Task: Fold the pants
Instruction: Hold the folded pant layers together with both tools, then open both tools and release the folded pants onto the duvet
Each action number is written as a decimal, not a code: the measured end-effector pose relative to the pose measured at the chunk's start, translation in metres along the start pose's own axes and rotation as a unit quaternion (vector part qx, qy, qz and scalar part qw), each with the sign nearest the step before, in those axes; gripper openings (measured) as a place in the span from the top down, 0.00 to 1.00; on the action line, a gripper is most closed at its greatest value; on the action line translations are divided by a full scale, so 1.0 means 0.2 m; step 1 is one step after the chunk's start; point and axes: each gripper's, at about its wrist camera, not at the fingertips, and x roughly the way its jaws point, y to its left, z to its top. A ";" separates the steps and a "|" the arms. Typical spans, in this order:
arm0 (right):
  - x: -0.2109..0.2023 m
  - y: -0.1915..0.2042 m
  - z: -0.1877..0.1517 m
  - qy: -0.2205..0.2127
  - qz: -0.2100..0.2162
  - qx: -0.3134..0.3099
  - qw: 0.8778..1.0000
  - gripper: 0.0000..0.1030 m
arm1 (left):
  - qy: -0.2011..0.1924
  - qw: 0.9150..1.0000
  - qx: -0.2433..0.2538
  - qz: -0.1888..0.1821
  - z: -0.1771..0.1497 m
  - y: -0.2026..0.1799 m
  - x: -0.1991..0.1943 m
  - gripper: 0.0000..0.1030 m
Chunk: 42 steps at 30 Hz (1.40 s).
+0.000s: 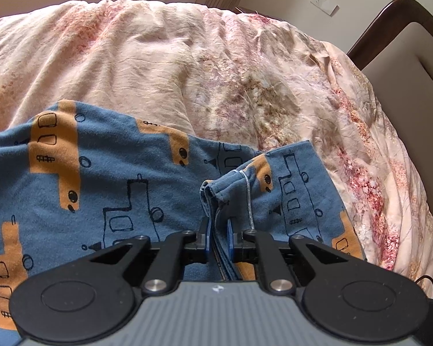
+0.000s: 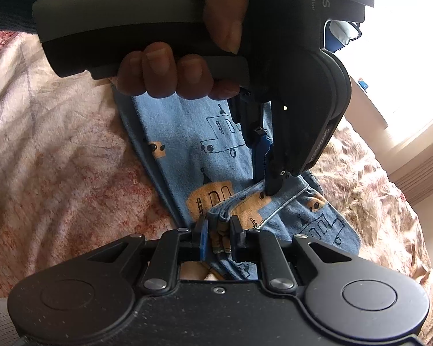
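Observation:
The blue pants (image 1: 109, 178) with orange blocks and black line drawings lie on the bed, spread across the lower half of the left wrist view. My left gripper (image 1: 218, 238) is shut on a bunched fold of the pants' edge. In the right wrist view the pants (image 2: 187, 144) run down the middle, and my right gripper (image 2: 220, 238) is shut on another bunched edge of them. The left gripper (image 2: 270, 183), held in a hand, shows there from the side, its tips pinching the cloth just beyond the right gripper.
The bed is covered with a wrinkled pink floral quilt (image 1: 216, 66). A dark wooden headboard with a beige pad (image 1: 404, 46) stands at the right. A bright window (image 2: 404, 66) is at the right of the right wrist view.

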 end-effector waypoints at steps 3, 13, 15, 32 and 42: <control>0.00 0.00 0.00 -0.001 -0.001 0.000 1.000 0.85 | 0.002 1.000 0.001 0.003 0.01 -0.01 0.00 0.91; -0.09 0.02 0.08 -0.042 -0.043 -0.011 0.998 0.86 | -0.020 0.999 -0.017 -0.025 0.07 0.07 -0.17 0.96; -0.11 0.03 0.14 -0.057 -0.043 -0.017 0.997 0.86 | -0.024 0.999 -0.018 -0.020 0.08 0.12 -0.24 0.96; 0.10 0.29 0.45 -0.090 0.051 -0.060 0.993 0.86 | -0.027 0.996 -0.004 0.086 -0.06 0.43 -0.36 0.95; -0.12 -0.10 0.12 -0.149 -0.139 0.034 0.978 0.02 | -0.163 0.967 -0.004 0.195 -0.12 0.32 -0.45 0.19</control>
